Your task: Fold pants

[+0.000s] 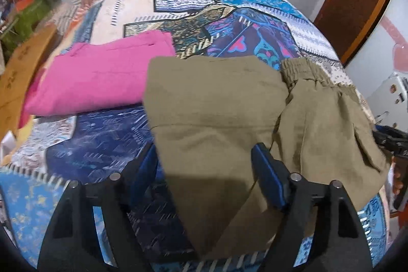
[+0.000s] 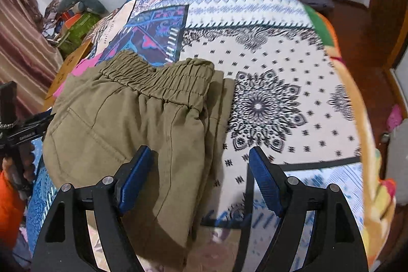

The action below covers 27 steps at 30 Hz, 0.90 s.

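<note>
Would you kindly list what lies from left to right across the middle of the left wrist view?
Tan cardboard piece → folded pink pants → folded olive-green pants with elastic waistband → edge of the other black gripper.

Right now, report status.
Left gripper open, right gripper open. Olive-green cotton pants folded on patchwork bedspread. Folded pink garment alongside.

Olive pants (image 1: 216,114): near hem hidden behind gripper frame. Pink garment (image 1: 102,83) partly hidden behind pants. Left-side clutter (image 1: 28,14) blurred, unidentifiable.
</note>
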Tool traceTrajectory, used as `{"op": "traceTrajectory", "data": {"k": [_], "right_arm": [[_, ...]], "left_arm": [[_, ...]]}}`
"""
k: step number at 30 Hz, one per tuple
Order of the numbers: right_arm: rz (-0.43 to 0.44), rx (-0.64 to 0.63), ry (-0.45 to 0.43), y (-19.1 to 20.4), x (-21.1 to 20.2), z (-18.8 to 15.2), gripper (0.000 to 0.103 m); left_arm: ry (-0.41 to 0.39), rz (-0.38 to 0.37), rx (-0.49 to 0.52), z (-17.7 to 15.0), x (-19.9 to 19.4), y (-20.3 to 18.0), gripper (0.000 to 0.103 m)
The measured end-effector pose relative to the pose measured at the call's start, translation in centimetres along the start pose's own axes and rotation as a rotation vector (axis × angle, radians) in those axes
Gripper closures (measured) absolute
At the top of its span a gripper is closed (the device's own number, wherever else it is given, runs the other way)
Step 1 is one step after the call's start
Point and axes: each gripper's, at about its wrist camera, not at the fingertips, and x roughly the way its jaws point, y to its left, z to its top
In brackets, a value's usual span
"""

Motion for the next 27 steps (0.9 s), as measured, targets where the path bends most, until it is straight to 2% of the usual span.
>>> {"op": "traceTrajectory", "data": {"k": [4, 7, 9, 11, 12, 15, 17, 20, 27], "right_arm": [[0.048, 0.003, 0.022, -0.5, 1.5, 0.4, 0.026], [0.073, 0.001, 0.028, -0.8, 2.3, 0.8, 0.026], [0.079, -0.01, 0.029, -0.6, 2.6, 1.2, 0.028], [0.105, -0.017, 0.038, -0.3, 2.8, 1.6, 0.044], [0.1, -0.019, 0.037, -0.1, 2.7, 1.8, 0.046], [0.08, -0.049, 0.022, 0.4, 2.2, 1.9, 0.061], [0.062, -0.068, 0.006, 0.8, 1.7, 1.9, 0.076], [0.052, -0.088, -0.023, 1.0, 0.7, 2.0, 0.086], [0.031, -0.146, -0.085, 2.9, -2.1, 2.5, 0.091]], "left_arm": [[0.01, -0.031, 0.028, 0.6, 0.8, -0.7, 0.031], [0.014, -0.061, 0.021, 1.1, 1.2, -0.9, 0.047], [0.012, -0.057, 0.024, 1.4, 1.3, -1.2, 0.061], [0.014, -0.052, 0.025, 1.7, 1.4, -1.7, 0.071], [0.013, -0.046, 0.025, 1.9, 1.4, -1.7, 0.075], [0.004, -0.014, 0.038, 2.1, 1.1, -2.3, 0.089], [-0.013, -0.001, 0.055, 2.1, 0.5, -2.6, 0.094], [-0.042, 0.0, 0.079, 2.1, -0.8, -3.1, 0.097], [-0.099, -0.034, 0.1, 2.4, -4.5, -4.1, 0.099]]}}
